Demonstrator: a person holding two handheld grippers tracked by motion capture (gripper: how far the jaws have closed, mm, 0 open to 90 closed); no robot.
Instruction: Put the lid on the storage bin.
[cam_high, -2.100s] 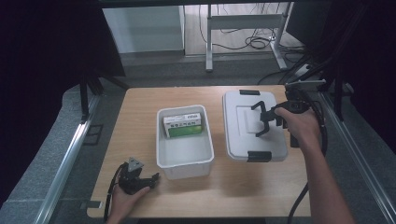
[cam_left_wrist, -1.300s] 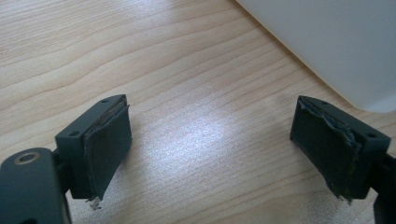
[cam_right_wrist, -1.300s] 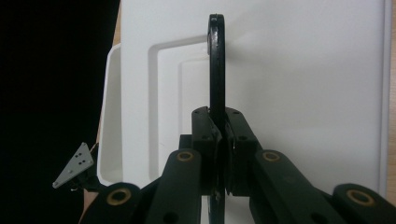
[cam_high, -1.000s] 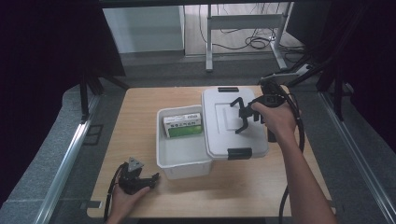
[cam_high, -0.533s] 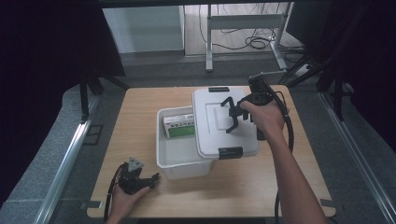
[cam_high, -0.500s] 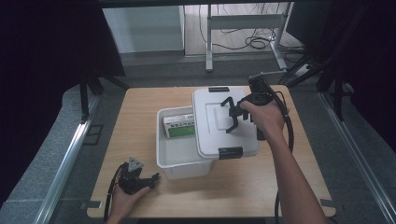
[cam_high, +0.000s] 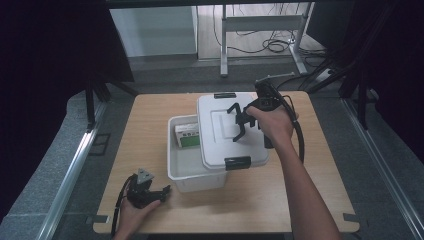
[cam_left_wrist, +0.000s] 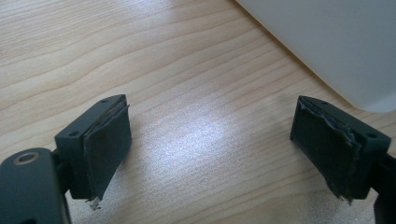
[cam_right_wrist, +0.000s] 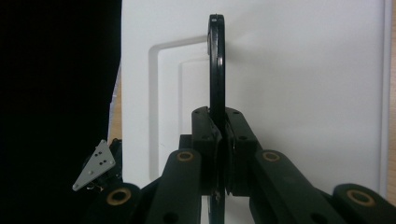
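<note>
Two grippers | right gripper (cam_right_wrist: 218, 154) pinches lid handle (cam_right_wrist: 216, 70) | left gripper (cam_left_wrist: 210, 154) gapes

White plastic lid (cam_high: 222, 129) with black handle (cam_right_wrist: 216, 70) and black latches; white plastic bin (cam_high: 192, 172); green-and-white carton (cam_high: 187, 135); pale wood-grain tabletop (cam_high: 150, 115); both grippers (cam_high: 239, 123) (cam_left_wrist: 210, 140) black.

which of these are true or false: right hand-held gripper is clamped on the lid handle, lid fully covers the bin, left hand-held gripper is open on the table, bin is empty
1. The right hand-held gripper is clamped on the lid's black handle: true.
2. The lid fully covers the bin: false, it sits offset over the bin's right part, leaving the left part open.
3. The left hand-held gripper is open over the table: true.
4. The bin is empty: false, a green-and-white box lies inside.
</note>
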